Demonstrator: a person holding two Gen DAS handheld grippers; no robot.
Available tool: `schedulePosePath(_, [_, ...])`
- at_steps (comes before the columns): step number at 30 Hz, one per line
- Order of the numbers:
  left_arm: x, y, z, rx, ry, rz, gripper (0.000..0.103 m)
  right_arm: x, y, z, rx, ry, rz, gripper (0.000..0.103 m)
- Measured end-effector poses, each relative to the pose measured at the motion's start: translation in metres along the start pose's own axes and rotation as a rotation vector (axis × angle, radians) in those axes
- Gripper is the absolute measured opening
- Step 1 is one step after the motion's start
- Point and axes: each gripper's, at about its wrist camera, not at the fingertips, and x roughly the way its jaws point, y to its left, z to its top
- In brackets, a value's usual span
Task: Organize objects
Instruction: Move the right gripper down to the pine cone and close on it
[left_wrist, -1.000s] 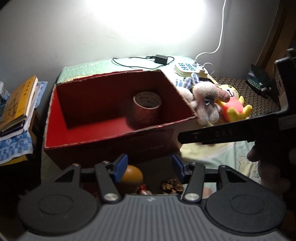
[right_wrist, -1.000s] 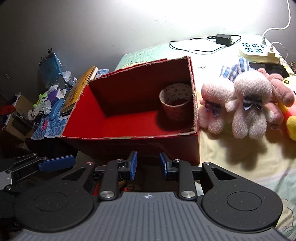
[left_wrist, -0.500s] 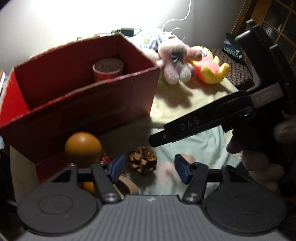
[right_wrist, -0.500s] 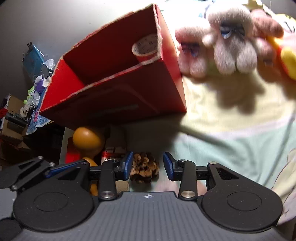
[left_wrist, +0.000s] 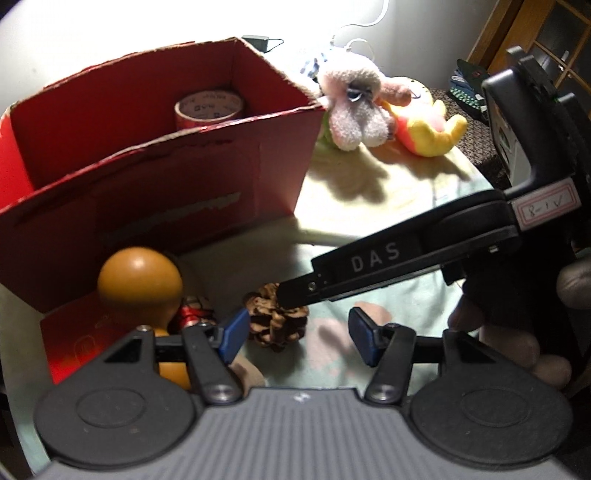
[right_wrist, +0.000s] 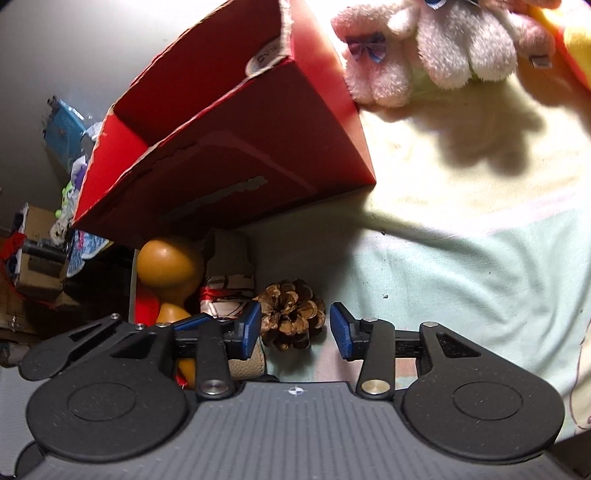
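A brown pine cone (right_wrist: 291, 314) lies on the pale green sheet in front of a red cardboard box (right_wrist: 240, 177). My right gripper (right_wrist: 295, 330) points down at the cone, which sits between its blue pads. Its jaws are opening; the right pad stands clear of the cone. In the left wrist view the same pine cone (left_wrist: 275, 321) sits just ahead of my left gripper (left_wrist: 297, 338), which is open and holds nothing. One of the right gripper's black fingers (left_wrist: 354, 266) reaches in from the right over the cone. A tape roll (left_wrist: 208, 109) stands inside the box (left_wrist: 184, 192).
An orange wooden gourd (left_wrist: 140, 284) and a small red-and-white item (right_wrist: 225, 291) crowd the cone's left side. Pink plush toys (left_wrist: 354, 110) and a yellow one (left_wrist: 424, 125) lie right of the box. Clutter (right_wrist: 66, 229) sits beyond the bed's left edge.
Both grippers have sunk from box height toward the pine cone. The right gripper's jaws have widened and now straddle the cone. The left gripper's jaws widened slightly early on.
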Motion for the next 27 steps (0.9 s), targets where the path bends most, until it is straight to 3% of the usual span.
schedulePosePath(10, [0.029, 0.007, 0.006, -0.043, 0.065, 0.014, 0.05, 0.011, -0.016, -0.001, 0.081, 0.035, 0.064, 0.049])
schedulePosePath(27, [0.038, 0.012, 0.005, -0.068, 0.095, 0.047, 0.047, 0.008, -0.008, 0.001, 0.034, 0.071, 0.076, 0.047])
